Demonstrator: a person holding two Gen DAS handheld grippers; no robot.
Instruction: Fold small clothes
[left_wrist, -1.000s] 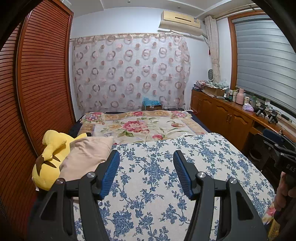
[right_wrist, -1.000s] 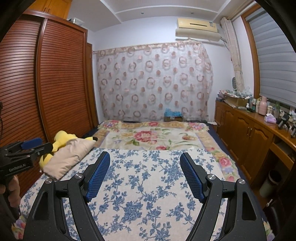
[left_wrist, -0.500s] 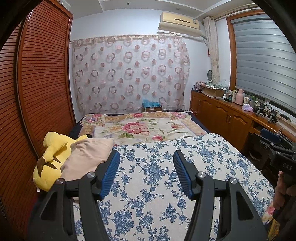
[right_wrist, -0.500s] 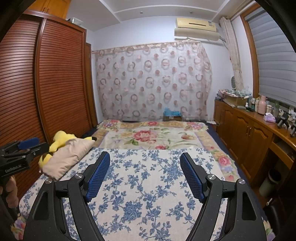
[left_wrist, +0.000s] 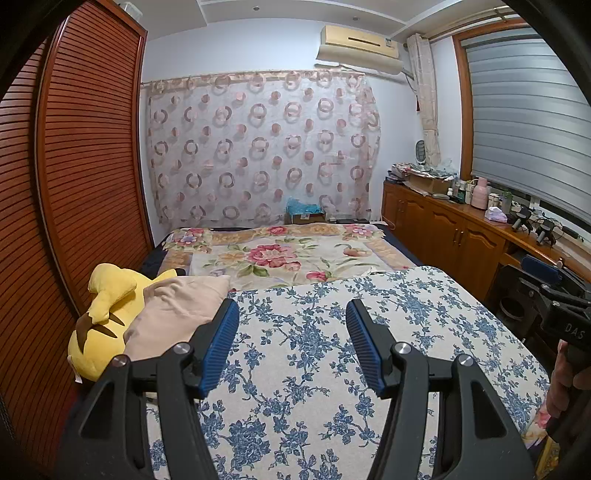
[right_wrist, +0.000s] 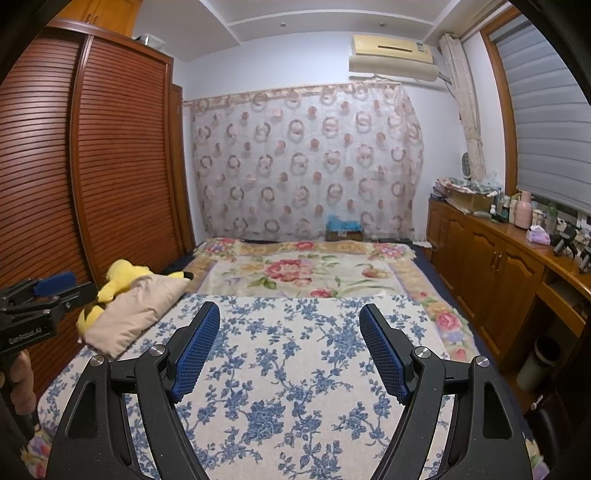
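Two grippers hover over the blue-flowered sheet (left_wrist: 295, 369): the left gripper (left_wrist: 291, 341) and the right gripper (right_wrist: 290, 345) both hold their fingers spread around nothing. No small clothes show in either view. A beige pillow (left_wrist: 173, 314) and a yellow plush toy (left_wrist: 99, 325) crowd the bed's left edge against the wardrobe (left_wrist: 74, 166); the sheet's middle lies bare. Far right, a cardboard box (left_wrist: 428, 181) on the wooden cabinet (left_wrist: 443, 229) holds contents too small to tell.

Evenly lit bedroom, sharp fisheye views.
Soft indoor light, faint shadows; straight lines bow and corners darken away from the claws.
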